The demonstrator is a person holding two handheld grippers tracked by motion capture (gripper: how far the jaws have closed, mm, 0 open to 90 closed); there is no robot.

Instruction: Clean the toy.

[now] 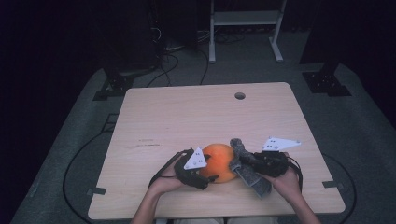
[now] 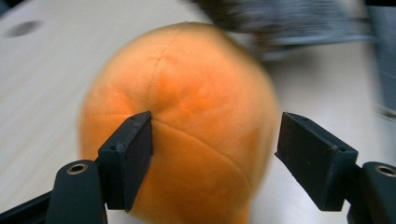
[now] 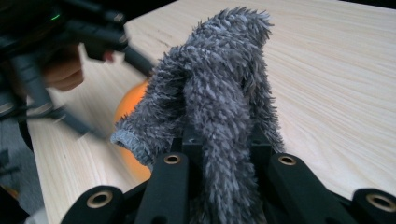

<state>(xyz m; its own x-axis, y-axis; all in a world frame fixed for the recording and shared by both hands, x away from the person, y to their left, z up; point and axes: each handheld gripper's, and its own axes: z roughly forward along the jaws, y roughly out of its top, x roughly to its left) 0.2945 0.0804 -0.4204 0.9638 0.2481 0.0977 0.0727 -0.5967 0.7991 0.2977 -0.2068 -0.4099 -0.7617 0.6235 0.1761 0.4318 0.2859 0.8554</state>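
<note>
In the high view, an orange plush ball (image 1: 218, 162) is sitting on the light wooden desk (image 1: 187, 116) near its front edge, between the two hands. The left gripper (image 1: 205, 176) is reaching in at the ball's left side, its fingers lying against the lower left of the ball. The right gripper (image 1: 250, 163) is holding a grey fuzzy sock (image 1: 247, 168) just to the right of the ball; the sock is touching the ball's right side, one end rising above the gripper and the other hanging toward the desk edge. The fingers of both grippers are too small here to judge.

In the left gripper view, the orange plush ball (image 2: 180, 126) is lying between the fingers (image 2: 133, 156), which are standing apart. The left finger is touching the ball's seamed surface, while the right finger is standing clear with desk showing in the gap. The ball is soft, stitched in panels and slightly blurred; the grey fuzzy sock (image 2: 289, 21) is blurring past along the top edge.

In the right gripper view, the right gripper (image 3: 219, 154) is clamping its fingers on the grey fuzzy sock (image 3: 219, 93), which is folding over and covering their pads. The shaggy sock is hiding most of the orange plush ball (image 3: 130, 105), and the left gripper (image 3: 93, 44) is blurring at upper left.
</note>
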